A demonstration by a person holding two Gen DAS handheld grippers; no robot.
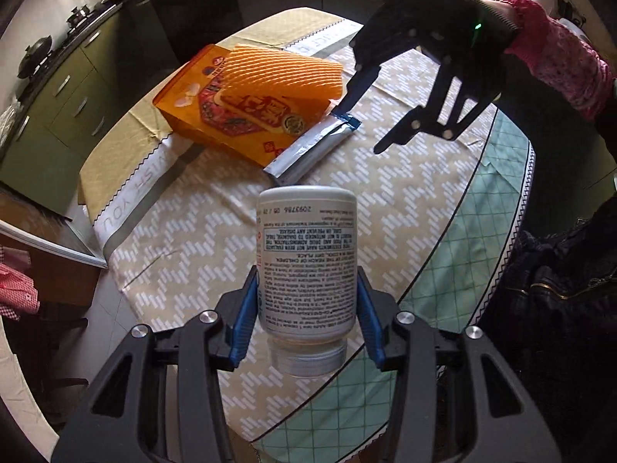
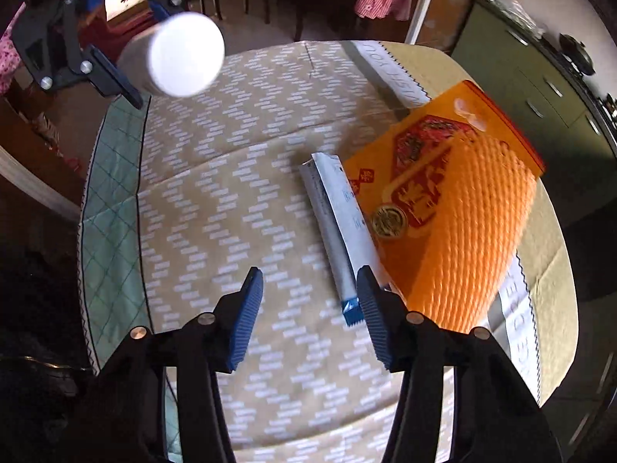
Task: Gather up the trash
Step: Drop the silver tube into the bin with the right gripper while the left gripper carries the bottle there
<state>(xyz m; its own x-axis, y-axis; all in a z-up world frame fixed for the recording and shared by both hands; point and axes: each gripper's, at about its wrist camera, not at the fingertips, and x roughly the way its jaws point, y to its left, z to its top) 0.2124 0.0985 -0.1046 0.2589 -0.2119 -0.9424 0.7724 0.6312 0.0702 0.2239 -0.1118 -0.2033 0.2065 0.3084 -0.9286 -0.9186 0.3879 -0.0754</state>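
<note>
Your left hand-held gripper [image 1: 306, 308] clamps the bottle [image 1: 306, 266] clear of the tabletop [image 1: 405, 200] w/ right hand-held gripper [image 2: 310, 308] spread wide, lining up the foil wrapper [image 2: 339, 227].

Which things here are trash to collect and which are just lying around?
Trash:
- white bottle, held in the left hand-held gripper
- silver wrapper
- orange box
- orange foam net

Lying around:
- tablecloth
- black bag
</note>
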